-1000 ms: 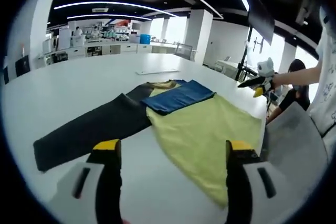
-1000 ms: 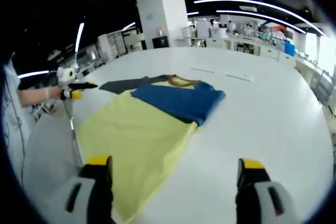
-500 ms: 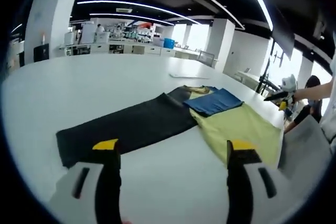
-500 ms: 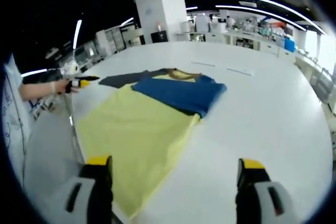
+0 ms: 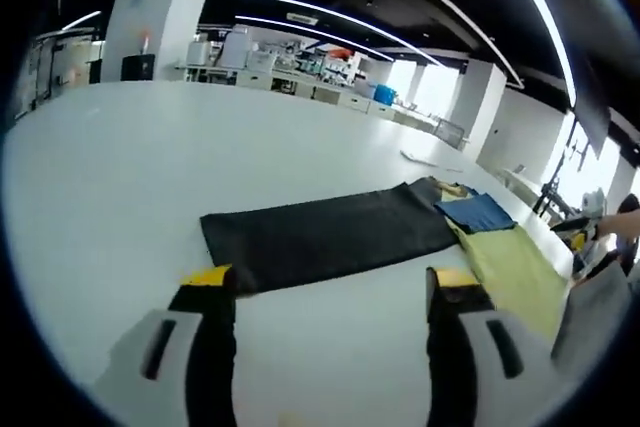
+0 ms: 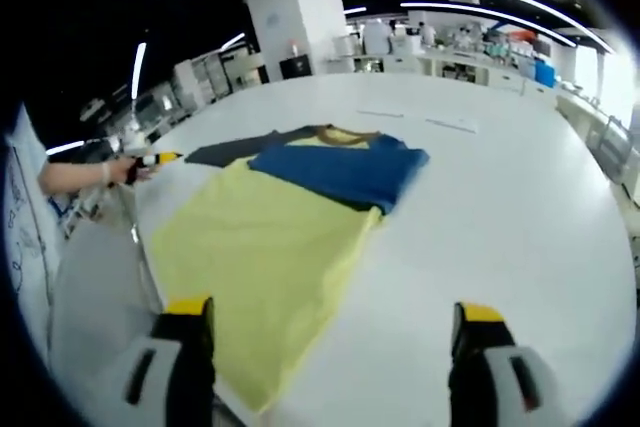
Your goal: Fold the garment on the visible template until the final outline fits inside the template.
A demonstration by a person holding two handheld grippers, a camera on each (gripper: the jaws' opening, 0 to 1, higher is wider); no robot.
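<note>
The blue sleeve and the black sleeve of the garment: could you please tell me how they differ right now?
The blue sleeve is folded in over the yellow body; the black sleeve lies stretched straight out on the white table. The blue one reads as a short, compact patch; the black one as a long strip. Both lie flat and untouched, with both grippers open and clear of the cloth.

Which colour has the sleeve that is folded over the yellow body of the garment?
Blue sleeve; right gripper view.

Probably a lab: far benches (image 5: 290, 72) hold blurred equipment.
</note>
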